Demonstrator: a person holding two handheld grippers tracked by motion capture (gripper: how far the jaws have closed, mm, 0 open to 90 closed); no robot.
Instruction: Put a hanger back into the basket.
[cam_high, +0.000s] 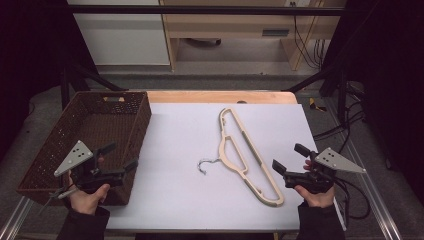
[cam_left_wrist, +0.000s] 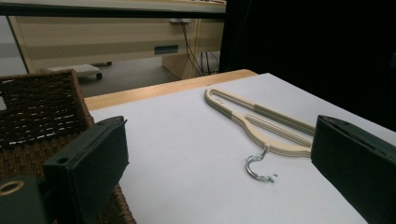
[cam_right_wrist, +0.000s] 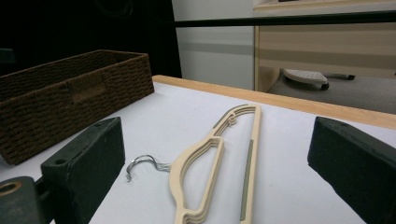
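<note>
Here's the white tabletop (cam_high: 180, 200) from the high view, and a beige hanger (cam_high: 248, 157) lies flat in the middle of it, long bar running from the far centre toward the near right. Its metal hook (cam_high: 204, 165) curls out toward the left, resting on the surface.

On the left, a hand (cam_high: 88, 197) holds the left gripper (cam_high: 119, 156) just above the near edge of the brown wicker basket (cam_high: 95, 120), which sits along the tabletop's left side. The fingers are spread wide, nothing between them. From the left gripper view, the hanger (cam_left_wrist: 261, 121) lies out ahead on the white surface, well apart from both fingers (cam_left_wrist: 88, 163), with the hook (cam_left_wrist: 259, 168) the nearest part, and the basket (cam_left_wrist: 37, 112) at the left edge.

Over on the right, the other hand (cam_high: 315, 194) holds the right gripper (cam_high: 290, 159) near the tabletop's right edge, just beside the hanger's near end but not touching it. Those fingers are spread too, and empty. In the right gripper view, the hanger (cam_right_wrist: 224, 158) lies ahead and low in the gap between the two fingers (cam_right_wrist: 88, 158), flat on the tabletop, the hook (cam_right_wrist: 142, 164) pointing toward the left finger. The basket (cam_right_wrist: 65, 93) stands beyond at the left.

The hanger is free on the surface, neither gripper in contact with it.
</note>
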